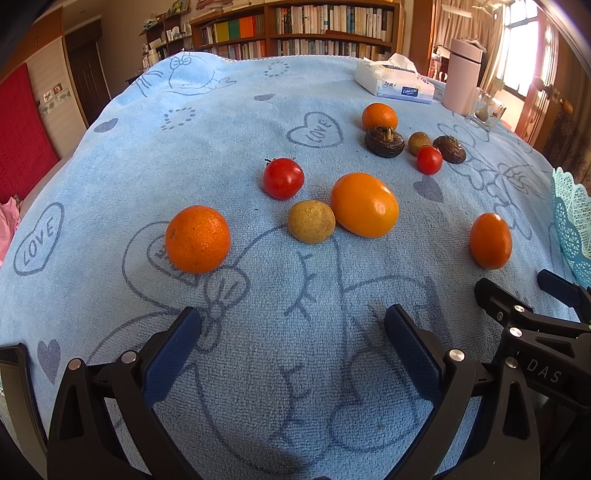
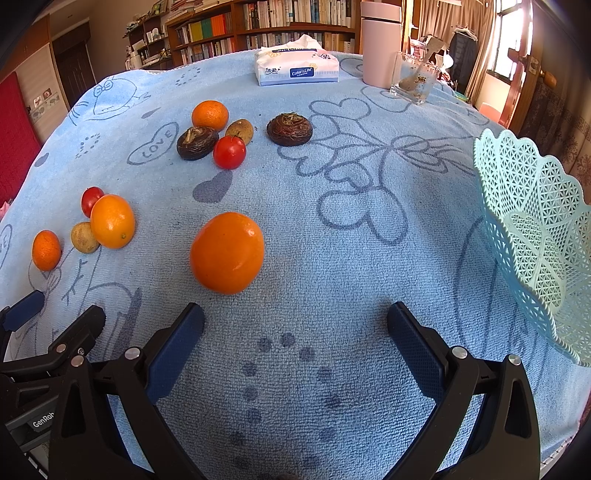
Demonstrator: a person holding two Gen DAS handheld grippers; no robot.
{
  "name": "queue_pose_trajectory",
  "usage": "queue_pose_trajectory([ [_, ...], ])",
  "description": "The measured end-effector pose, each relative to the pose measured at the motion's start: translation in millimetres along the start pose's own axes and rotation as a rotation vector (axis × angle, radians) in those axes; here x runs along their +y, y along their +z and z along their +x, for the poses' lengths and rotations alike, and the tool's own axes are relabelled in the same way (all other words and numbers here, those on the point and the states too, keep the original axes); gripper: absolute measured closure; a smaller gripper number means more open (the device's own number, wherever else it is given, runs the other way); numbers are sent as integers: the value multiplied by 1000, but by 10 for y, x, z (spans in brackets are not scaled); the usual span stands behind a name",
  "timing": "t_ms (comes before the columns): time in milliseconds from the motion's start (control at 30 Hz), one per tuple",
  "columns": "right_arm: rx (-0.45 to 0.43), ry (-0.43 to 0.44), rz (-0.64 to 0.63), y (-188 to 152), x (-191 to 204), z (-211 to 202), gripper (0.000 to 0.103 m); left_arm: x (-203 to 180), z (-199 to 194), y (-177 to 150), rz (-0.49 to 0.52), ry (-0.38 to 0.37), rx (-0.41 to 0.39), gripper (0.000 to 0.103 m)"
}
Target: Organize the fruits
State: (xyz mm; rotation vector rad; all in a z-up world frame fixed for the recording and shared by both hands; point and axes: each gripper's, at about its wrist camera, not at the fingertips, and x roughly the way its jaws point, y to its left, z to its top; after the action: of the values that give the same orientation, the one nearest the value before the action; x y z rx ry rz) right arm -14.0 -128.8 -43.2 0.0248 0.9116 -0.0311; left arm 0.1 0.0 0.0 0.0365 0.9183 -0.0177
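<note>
Fruits lie loose on a blue towel (image 1: 258,122). In the left wrist view my left gripper (image 1: 293,317) is open and empty, just short of a mandarin (image 1: 197,239), a tan round fruit (image 1: 311,221), a smooth orange fruit (image 1: 364,205) and a tomato (image 1: 283,178). My right gripper (image 2: 295,310) is open and empty too, with an orange (image 2: 227,253) just ahead of its left finger. A far cluster holds a mandarin (image 2: 209,115), two dark water chestnuts (image 2: 197,142) (image 2: 289,129), a tomato (image 2: 229,151) and a tan fruit (image 2: 240,131). A teal lattice basket (image 2: 535,229) stands to the right.
A tissue pack (image 2: 296,68), a pink cylinder (image 2: 380,44) and a glass jar (image 2: 415,79) stand at the towel's far edge. Bookshelves (image 1: 314,29) fill the back wall. The two grippers sit side by side, each showing at the edge of the other's view.
</note>
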Motion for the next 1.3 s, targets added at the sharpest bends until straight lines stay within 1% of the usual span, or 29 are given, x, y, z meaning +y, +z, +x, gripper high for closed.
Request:
queue_pose_trajectory([
  [267, 2, 13, -5, -2, -17, -14, 2, -2, -8, -3, 1, -1, 0, 5],
  [367, 12, 46, -16, 0, -43, -36, 2, 33, -67, -24, -12, -33, -10, 5],
  [467, 15, 110, 1, 2, -128, -90, 2, 171, -168, -33, -69, -72, -27, 5],
  [533, 11, 141, 23, 5, -195, -123, 2, 285, -236, -41, -102, -63, -42, 5],
  [667, -9, 168, 51, 16, -272, -194, 2, 511, -386, -35, -143, -29, -101, 5],
  [767, -30, 184, 44, 27, -254, -254, 2, 630, -406, 13, -154, 19, -131, 6],
  [833, -43, 189, 29, 28, -218, -290, 2, 678, -341, 59, -152, 29, -121, 16],
  [867, -49, 190, 23, 28, -201, -308, 2, 696, -299, 84, -153, 24, -111, 19],
  [933, -62, 191, 11, 32, -184, -335, 2, 709, -215, 135, -155, 7, -93, 28],
  [1000, -74, 190, 0, 33, -174, -363, 2, 694, -150, 181, -149, -6, -85, 32],
  [1067, -81, 188, -3, 42, -186, -373, 2, 653, -86, 227, -131, 3, -82, 40],
  [1100, -81, 187, -4, 49, -193, -369, 2, 642, -50, 244, -125, 6, -76, 48],
  [1133, -80, 188, -4, 53, -200, -367, 2, 639, -9, 258, -127, 1, -66, 53],
  [1167, -81, 188, -5, 52, -199, -367, 3, 645, 34, 268, -133, -18, -54, 61],
  [1200, -81, 187, -6, 57, -208, -367, 6, 646, 61, 272, -139, -29, -46, 63],
  [1233, -82, 184, -6, 63, -212, -368, 8, 645, 64, 275, -139, -27, -51, 63],
  [1300, -75, 188, -3, 85, -231, -354, 18, 644, 61, 271, -138, -29, -55, 63],
])
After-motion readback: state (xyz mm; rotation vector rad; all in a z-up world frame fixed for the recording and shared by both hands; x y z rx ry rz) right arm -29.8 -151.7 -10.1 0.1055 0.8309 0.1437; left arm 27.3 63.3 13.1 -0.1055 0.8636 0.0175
